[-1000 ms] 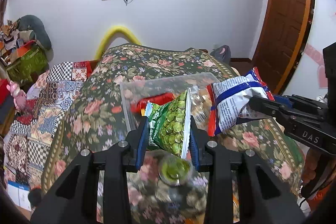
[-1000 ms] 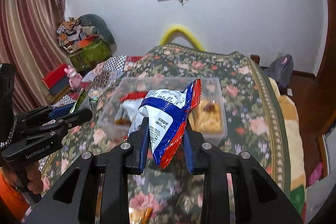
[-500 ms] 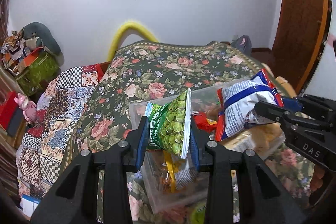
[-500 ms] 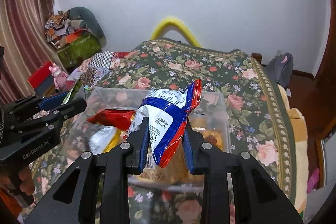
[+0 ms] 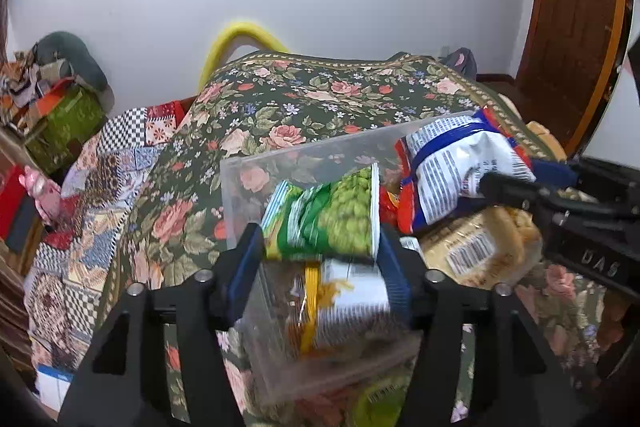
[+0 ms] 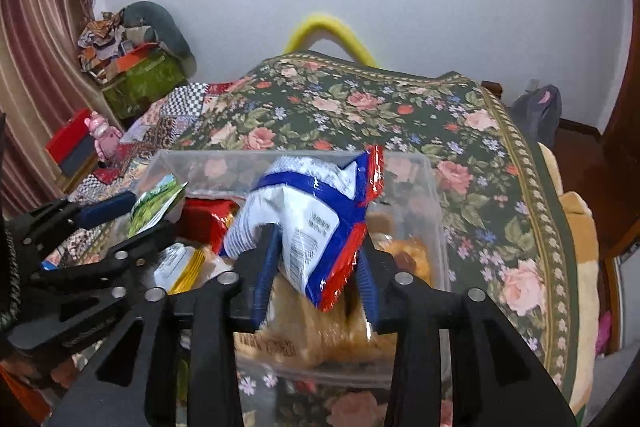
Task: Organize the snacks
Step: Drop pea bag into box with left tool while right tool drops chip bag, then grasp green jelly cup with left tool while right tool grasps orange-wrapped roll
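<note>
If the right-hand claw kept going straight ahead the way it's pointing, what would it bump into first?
The right gripper points down over the clear plastic bin. The white-and-blue snack bag between its fingers would likely press first into the tan packets already in the bin, though depth is hard to judge.

— What can we read here?
— On the right gripper (image 5: 508, 187), beside the clear bin (image 5: 320, 155), we make out "DAS". Barcodes sit on the white-blue packet (image 6: 316, 223) and the tan pack (image 5: 480, 247); their print is too small.
</note>
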Motion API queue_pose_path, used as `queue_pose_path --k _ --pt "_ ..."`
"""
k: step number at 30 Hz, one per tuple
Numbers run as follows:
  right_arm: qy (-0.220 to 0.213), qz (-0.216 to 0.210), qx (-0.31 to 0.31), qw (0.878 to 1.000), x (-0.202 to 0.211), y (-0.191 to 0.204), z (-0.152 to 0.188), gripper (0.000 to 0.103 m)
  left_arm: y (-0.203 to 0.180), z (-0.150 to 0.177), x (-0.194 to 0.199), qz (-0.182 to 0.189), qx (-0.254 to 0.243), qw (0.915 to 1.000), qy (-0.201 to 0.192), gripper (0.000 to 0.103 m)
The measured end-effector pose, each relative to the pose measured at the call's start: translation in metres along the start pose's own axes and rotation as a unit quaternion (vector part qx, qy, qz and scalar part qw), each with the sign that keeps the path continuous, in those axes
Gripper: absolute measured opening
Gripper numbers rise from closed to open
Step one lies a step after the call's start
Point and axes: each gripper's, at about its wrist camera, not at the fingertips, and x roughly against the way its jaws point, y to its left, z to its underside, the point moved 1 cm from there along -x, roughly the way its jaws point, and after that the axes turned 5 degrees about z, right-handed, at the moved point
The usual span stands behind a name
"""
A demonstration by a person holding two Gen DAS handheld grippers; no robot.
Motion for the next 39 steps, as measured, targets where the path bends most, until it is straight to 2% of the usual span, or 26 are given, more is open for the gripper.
queue_pose_path --k 5,10,17,18,24,29,31,33,37,39 --pt "-0.009 0.005 0.013 1.000 0.022 0.002 0.012 0.054 0.005 0.008 0.025 0.026 0.022 0.9994 -0.005 0.065" --pt "-0.018 -0.010 0.024 0.999 0.053 0.006 0.029 0.058 -0.002 0.024 0.064 0.040 0.016 0.9989 -0.020 0.066" --pt "-0.014 -0.037 0.050 0.998 0.091 0.023 0.074 0.071 -0.012 0.072 0.116 0.061 0.001 0.9980 -0.019 0.069" --pt "-0.010 -0.042 0.051 0.998 0.093 0.026 0.082 0.076 -0.013 0.079 0.119 0.062 0.001 0.9980 -0.017 0.069" --pt "0.044 -0.067 0.055 0.995 0.085 0.051 0.124 0.082 -0.009 0.128 0.135 0.054 0.008 0.9985 0.001 0.070" --pt "0.085 -0.083 0.056 0.991 0.069 0.076 0.148 0.087 -0.003 0.155 0.136 0.050 0.014 0.9985 0.016 0.070" --pt "0.097 -0.075 0.065 0.990 0.060 0.087 0.152 0.094 0.000 0.162 0.135 0.051 0.020 0.9983 0.020 0.070" --pt "0.101 -0.055 0.076 0.990 0.052 0.094 0.155 0.097 0.004 0.167 0.133 0.053 0.029 0.9978 0.024 0.070" --pt "0.107 -0.029 0.080 0.991 0.041 0.095 0.161 0.098 0.007 0.170 0.129 0.055 0.037 0.9974 0.029 0.070" --pt "0.108 -0.031 0.072 0.991 0.038 0.089 0.159 0.099 0.006 0.170 0.125 0.056 0.035 0.9973 0.032 0.070"
